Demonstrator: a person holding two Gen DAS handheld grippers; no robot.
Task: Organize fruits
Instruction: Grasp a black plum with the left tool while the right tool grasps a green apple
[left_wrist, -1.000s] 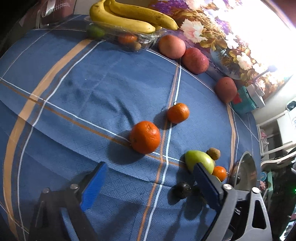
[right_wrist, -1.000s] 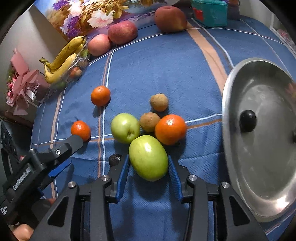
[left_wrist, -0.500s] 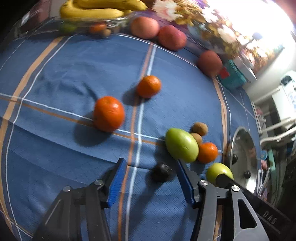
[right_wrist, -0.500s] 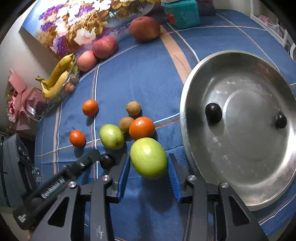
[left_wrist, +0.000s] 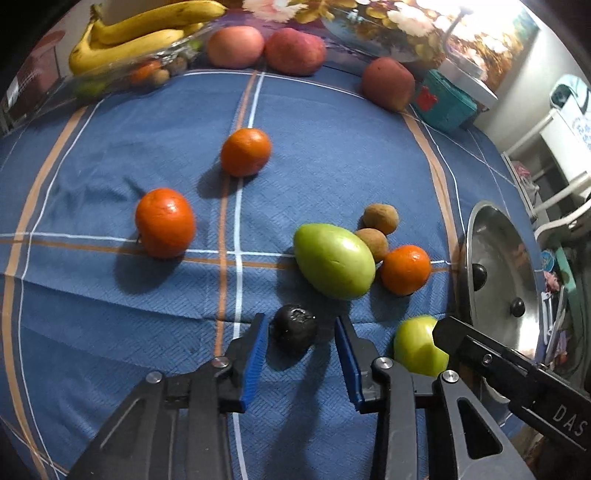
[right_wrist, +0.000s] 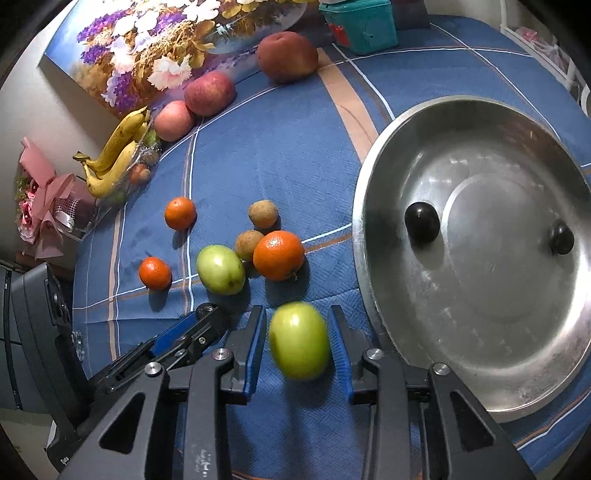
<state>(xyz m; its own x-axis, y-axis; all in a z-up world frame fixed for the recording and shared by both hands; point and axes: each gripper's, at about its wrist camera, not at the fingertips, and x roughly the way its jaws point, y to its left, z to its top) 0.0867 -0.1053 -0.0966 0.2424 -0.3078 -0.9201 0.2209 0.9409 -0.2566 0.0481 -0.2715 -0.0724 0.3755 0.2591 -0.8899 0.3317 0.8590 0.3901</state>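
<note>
My left gripper (left_wrist: 299, 341) is open, its blue pads on either side of a small dark fruit (left_wrist: 294, 328) lying on the blue cloth, not touching it. My right gripper (right_wrist: 298, 345) is shut on a green apple (right_wrist: 299, 340) and holds it above the cloth, just left of the steel tray (right_wrist: 373, 206). That apple also shows in the left wrist view (left_wrist: 419, 347). Two dark fruits (right_wrist: 422, 222) lie in the tray. A second green apple (left_wrist: 334, 266), three oranges (left_wrist: 165, 227) and two small brown fruits (left_wrist: 381, 219) lie on the cloth.
Bananas (left_wrist: 136, 33) on a clear box, three red apples (left_wrist: 295, 50) and a teal box (left_wrist: 445, 105) line the far edge in front of a flower painting (right_wrist: 177, 44). A pink bouquet (right_wrist: 44, 206) stands at the left.
My left gripper has moved in around the small dark fruit and narrowed. My right gripper has carried the green apple toward the tray.
</note>
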